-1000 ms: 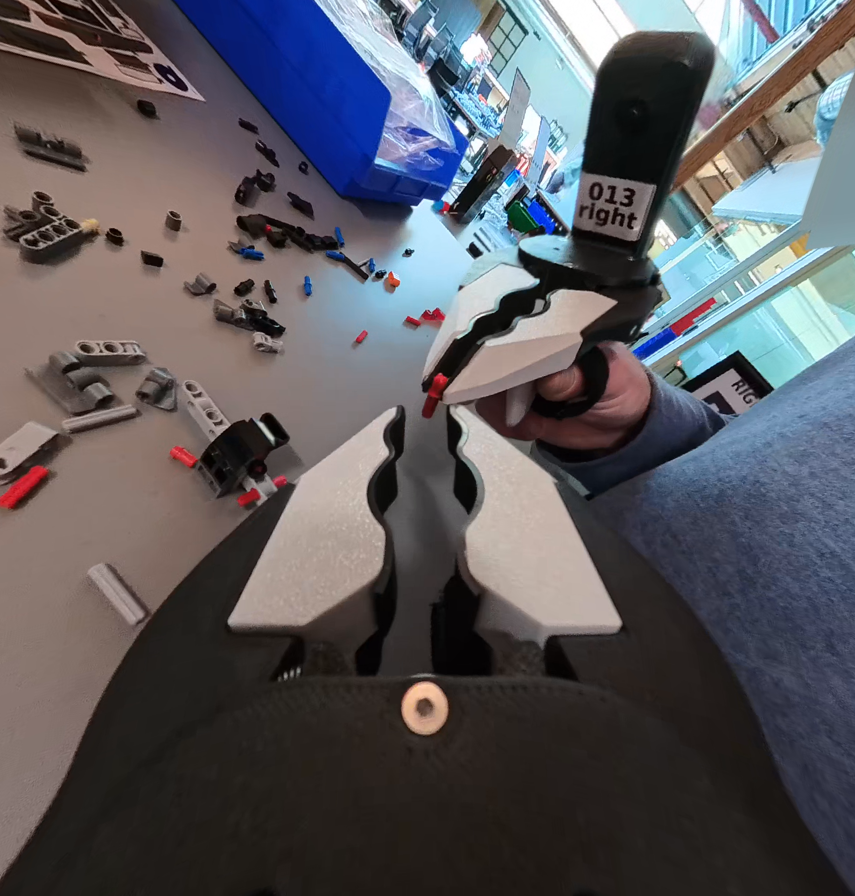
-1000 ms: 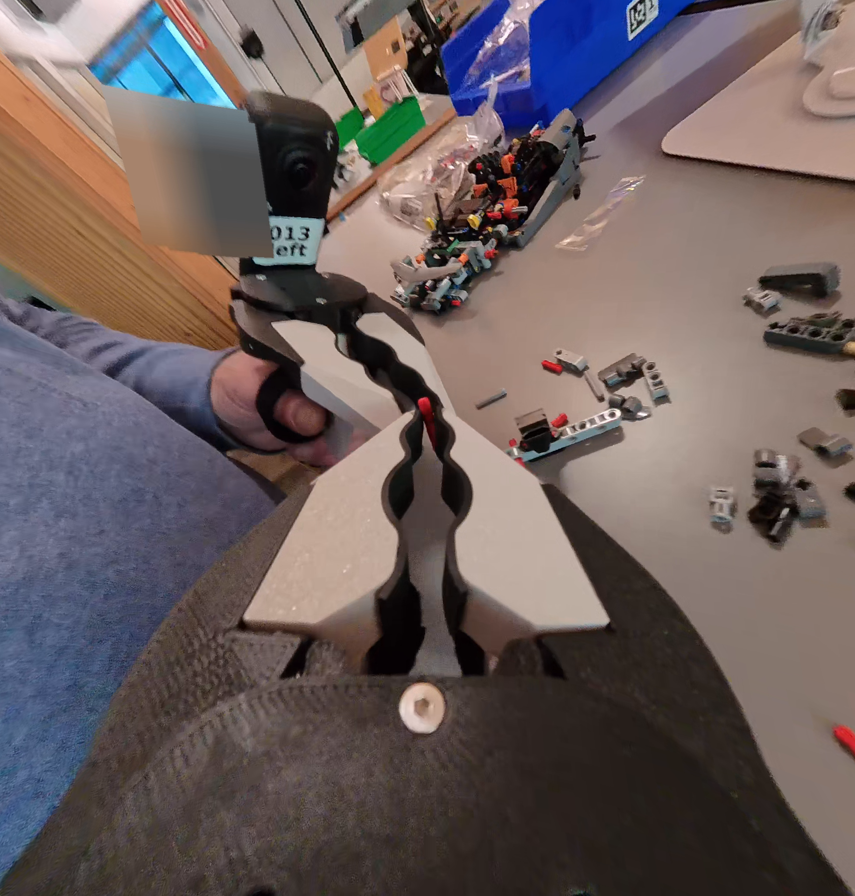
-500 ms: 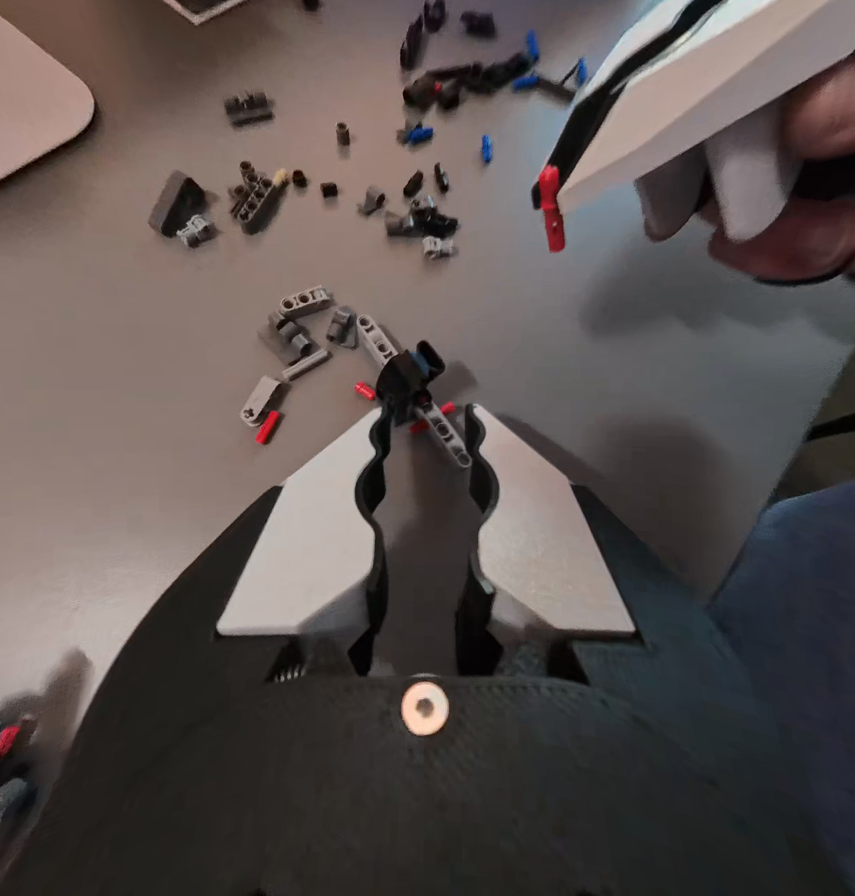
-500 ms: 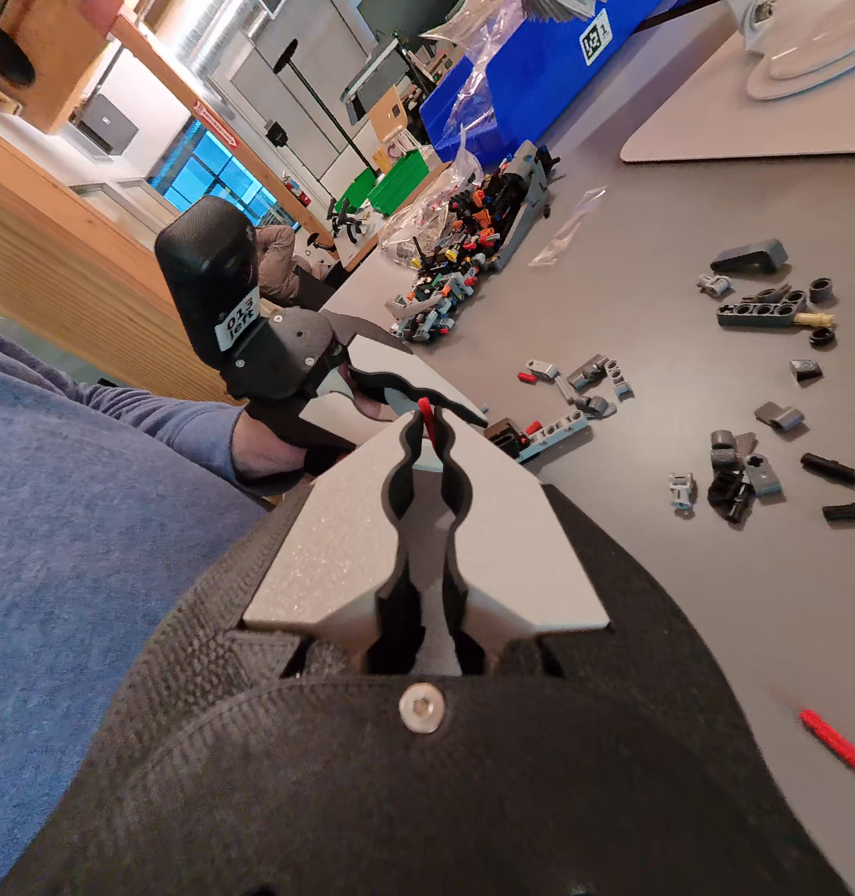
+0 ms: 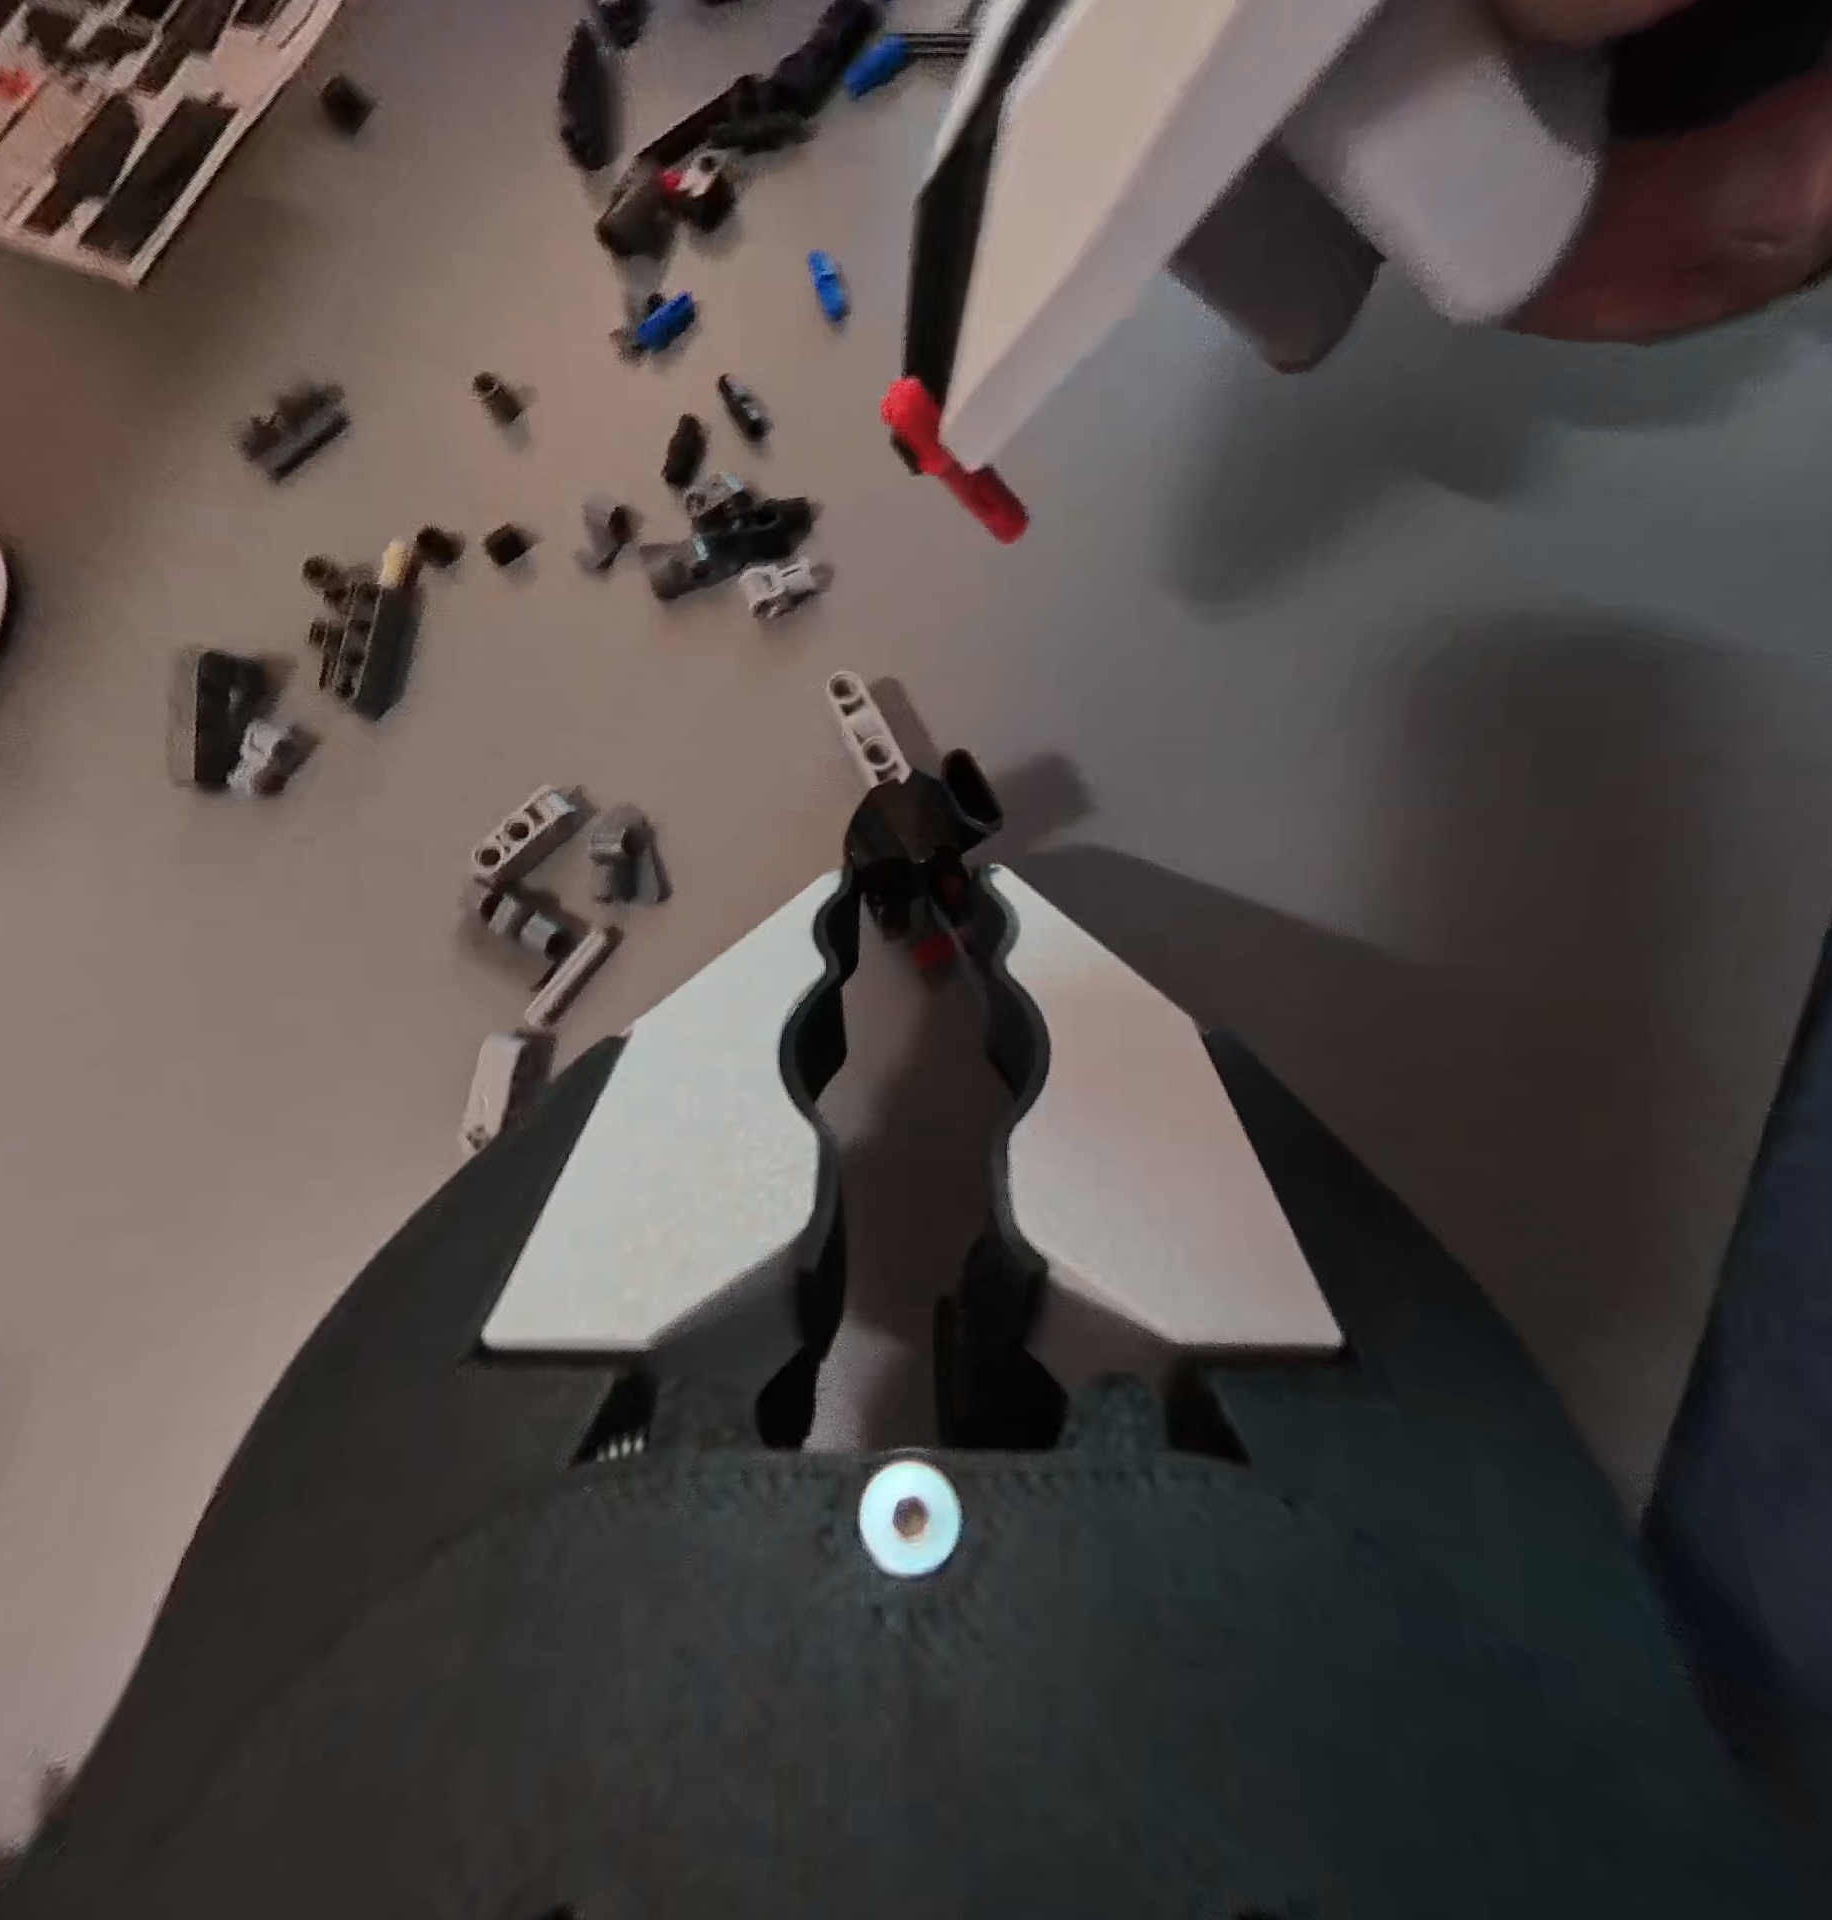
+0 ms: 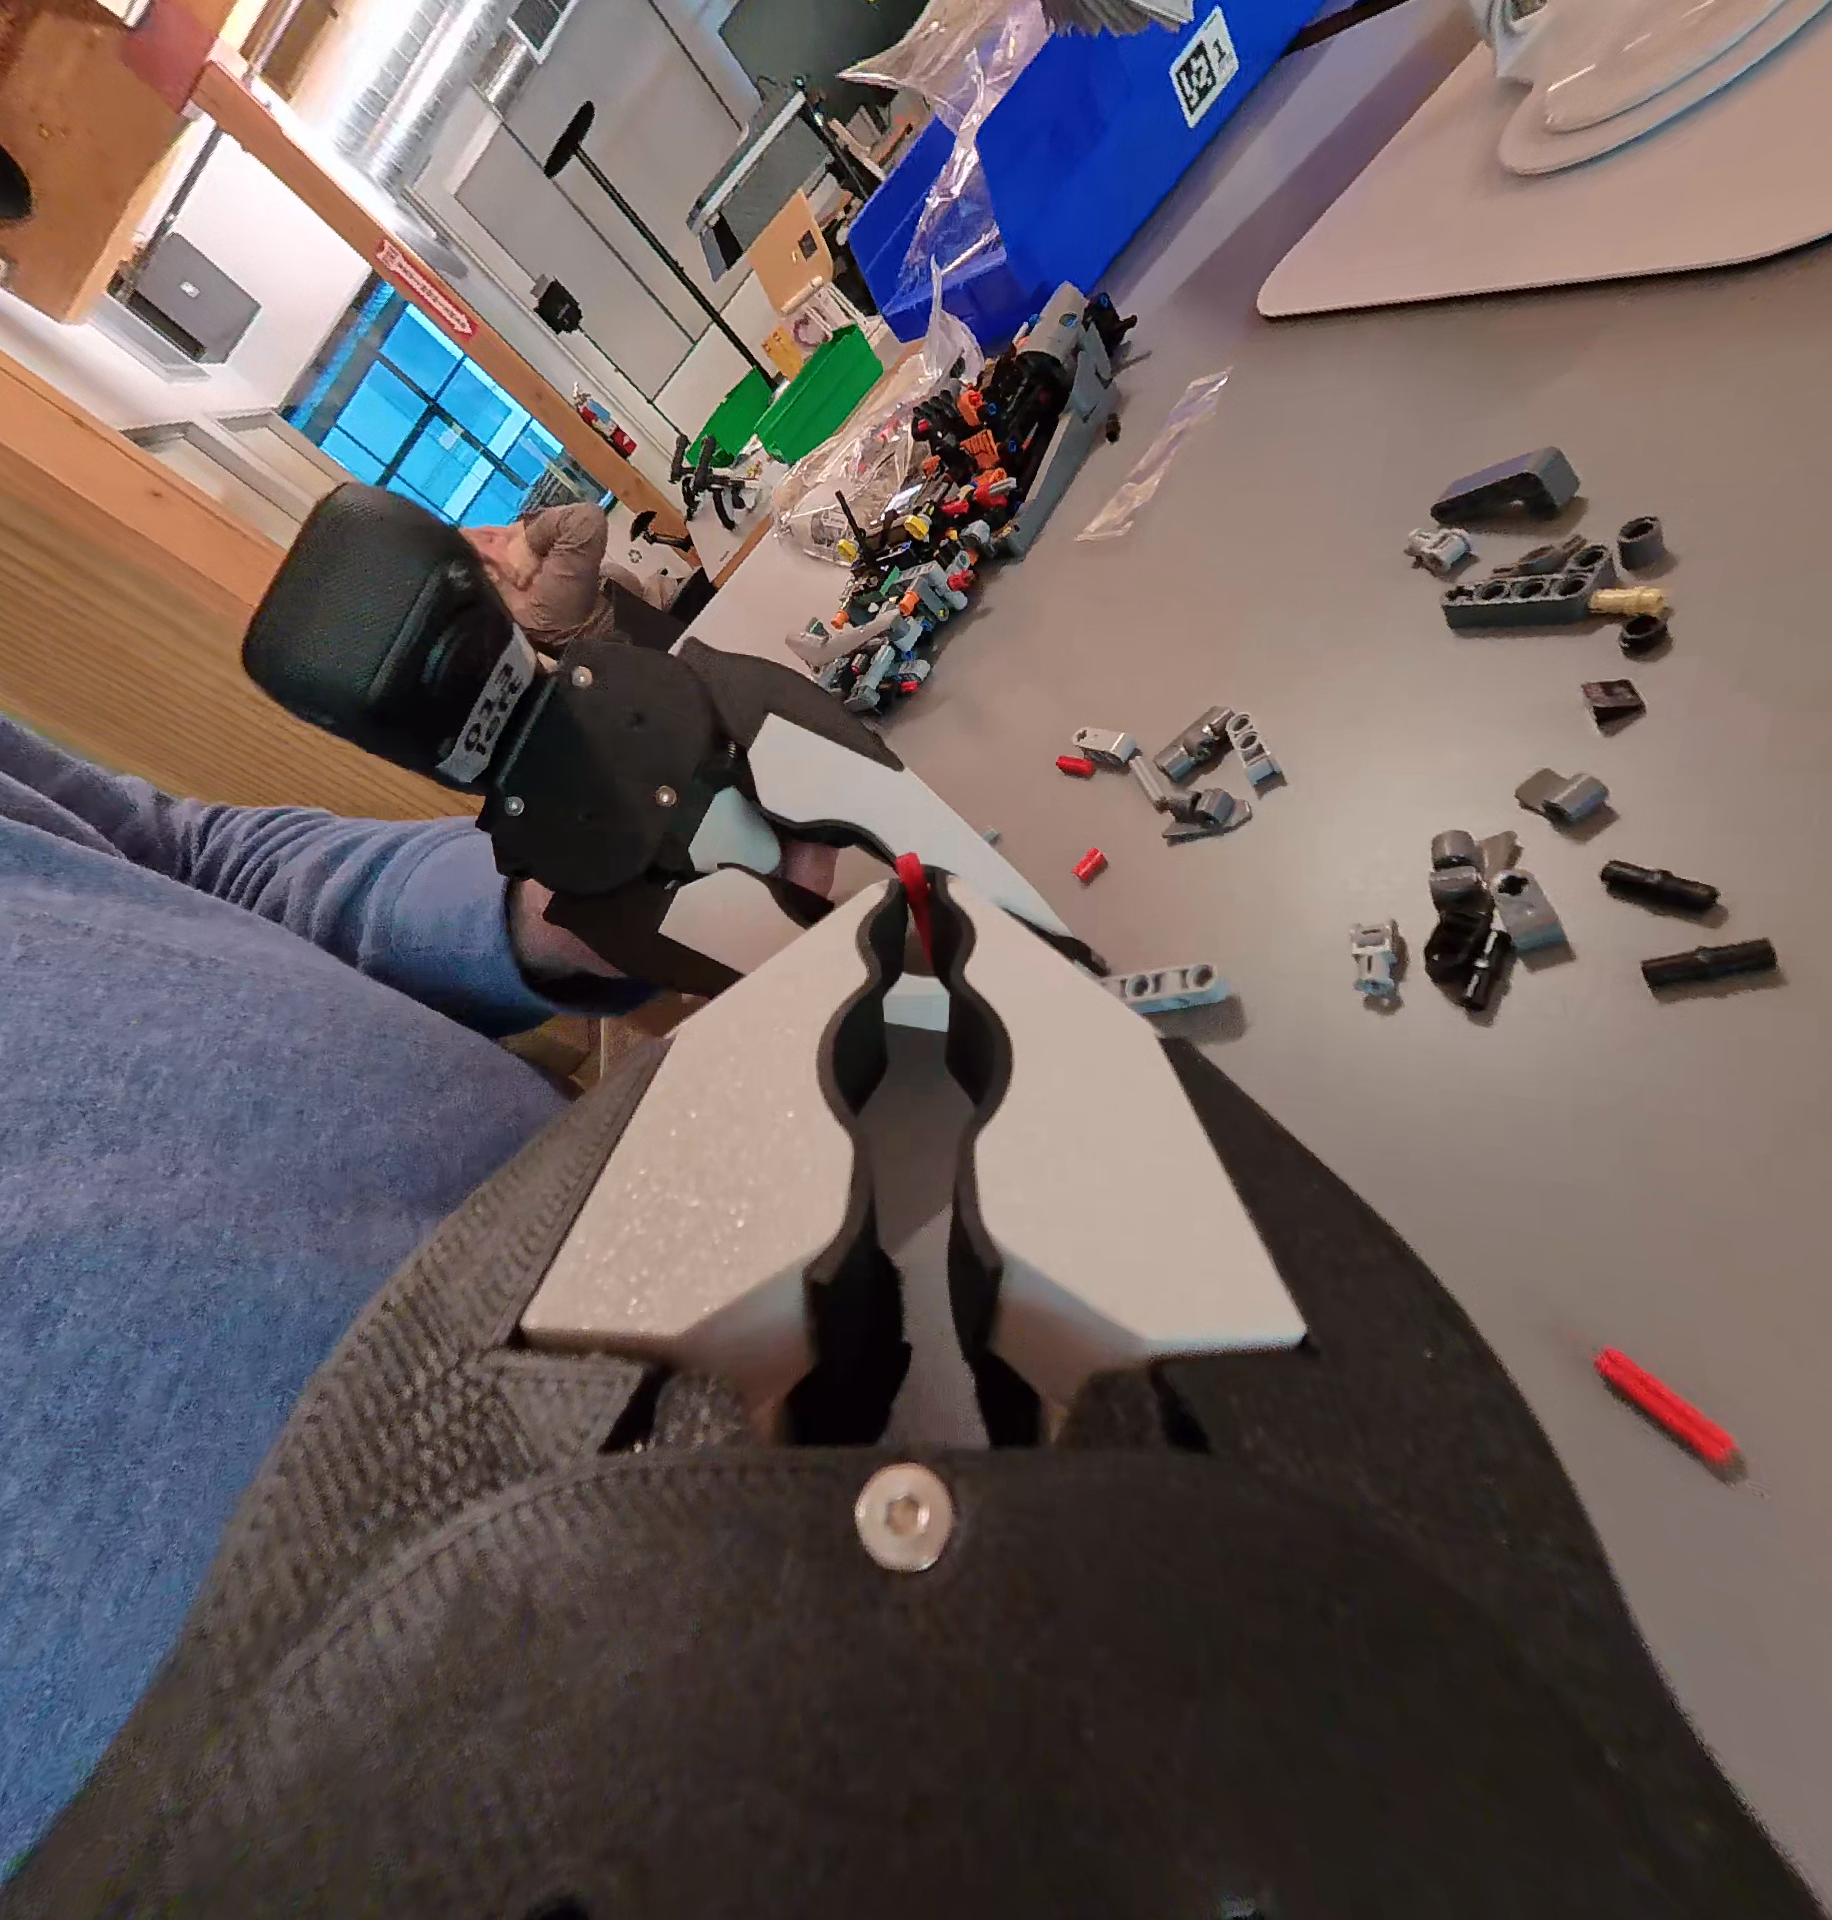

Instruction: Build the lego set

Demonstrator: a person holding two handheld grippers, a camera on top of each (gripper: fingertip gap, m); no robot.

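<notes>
Pinching a red pin (image 5: 951, 462) at its tips, my right hand-held gripper (image 6: 917, 891) hangs above the grey tabletop (image 5: 1307, 727), toward one o'clock in the left view. My left hand-held gripper (image 5: 914, 896) has its jaws narrowly apart around a small black-and-grey lego assembly (image 5: 907, 821) resting on the tabletop. Loose lego pieces (image 5: 538, 862) lie scattered from nine to twelve o'clock.

white label (image 6: 488, 698) on left gripper (image 6: 896, 847); blue bin (image 6: 1078, 156) tag (image 6: 1201, 68).
</notes>
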